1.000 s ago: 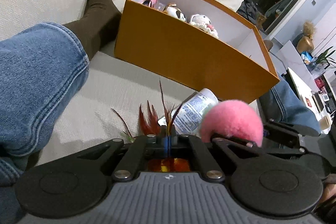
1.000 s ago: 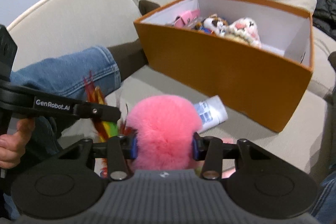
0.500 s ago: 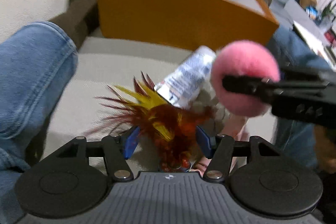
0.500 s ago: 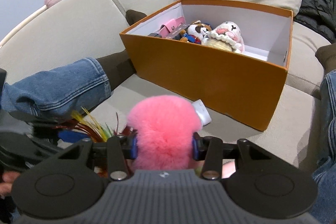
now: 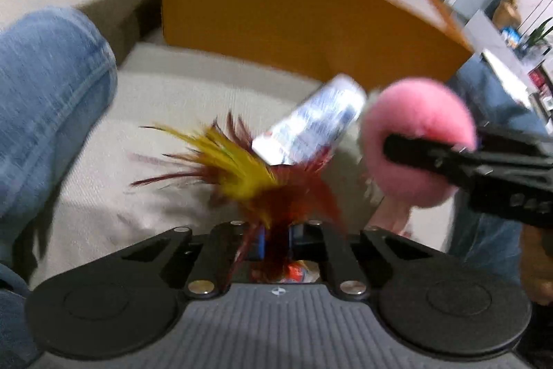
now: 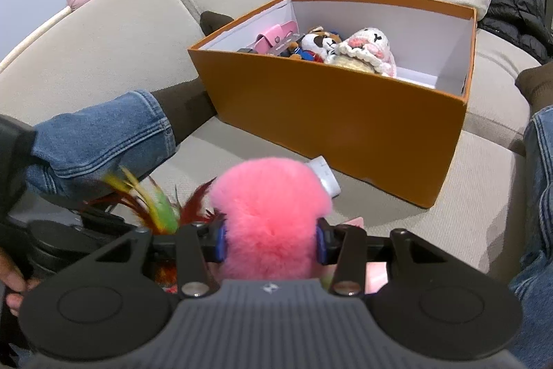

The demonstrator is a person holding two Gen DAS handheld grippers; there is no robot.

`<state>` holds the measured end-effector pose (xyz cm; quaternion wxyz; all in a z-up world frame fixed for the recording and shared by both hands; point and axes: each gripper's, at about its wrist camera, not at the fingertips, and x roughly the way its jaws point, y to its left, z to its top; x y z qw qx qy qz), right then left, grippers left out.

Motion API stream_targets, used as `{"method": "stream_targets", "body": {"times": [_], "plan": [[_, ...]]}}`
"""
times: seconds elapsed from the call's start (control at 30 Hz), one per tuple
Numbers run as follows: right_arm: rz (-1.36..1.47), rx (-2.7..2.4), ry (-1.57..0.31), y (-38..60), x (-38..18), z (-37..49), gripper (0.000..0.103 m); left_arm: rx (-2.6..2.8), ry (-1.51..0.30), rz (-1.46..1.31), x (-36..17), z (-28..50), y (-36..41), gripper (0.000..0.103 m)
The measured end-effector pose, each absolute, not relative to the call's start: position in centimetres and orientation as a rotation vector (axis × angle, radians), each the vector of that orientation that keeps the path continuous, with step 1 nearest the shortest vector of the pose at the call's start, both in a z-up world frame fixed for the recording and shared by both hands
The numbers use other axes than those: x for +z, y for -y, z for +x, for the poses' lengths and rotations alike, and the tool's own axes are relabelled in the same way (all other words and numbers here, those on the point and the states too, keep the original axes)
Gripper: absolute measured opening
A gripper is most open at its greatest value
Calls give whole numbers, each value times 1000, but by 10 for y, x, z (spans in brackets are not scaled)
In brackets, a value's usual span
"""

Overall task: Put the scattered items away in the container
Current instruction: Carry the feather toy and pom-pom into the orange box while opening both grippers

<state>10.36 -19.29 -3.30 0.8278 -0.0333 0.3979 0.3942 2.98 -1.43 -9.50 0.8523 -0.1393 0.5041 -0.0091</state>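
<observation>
Left gripper [image 5: 276, 236] is clenching one feather toy [image 5: 262, 175]; right gripper [image 6: 270, 242] is grasping one pompom [image 6: 269, 217], one box [image 6: 345, 116] far.

Pompom [image 6: 269, 213]: fluffy pink fur. Box [image 6: 345, 123]: showing matt orange card outside, smooth white inside. Sofa [image 6: 103, 51]: showing woven beige cloth. Jeans [image 5: 45, 99]: showing coarse blue denim. Right gripper [image 6: 269, 241]: showing matt black plastic, ribbed grey housing, shiny metal screws.

Half a second ago our left gripper [image 5: 276, 239] had wide jaws around the feather toy [image 5: 255, 182]. Now we squeeze them tight on it. Our right gripper [image 6: 269, 242] now carries the pink pompom [image 6: 271, 217] higher, nearer the orange box [image 6: 345, 116].
</observation>
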Motion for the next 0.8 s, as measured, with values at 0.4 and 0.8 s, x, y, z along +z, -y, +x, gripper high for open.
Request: {"method": "stream_targets", "body": {"times": [0.4, 0.8], "plan": [[-35, 882, -763, 201, 10, 116, 46, -35, -787, -246, 6, 34, 0, 10], [1, 871, -603, 200, 81, 183, 46, -108, -566, -161, 79, 114, 12, 10]]}}
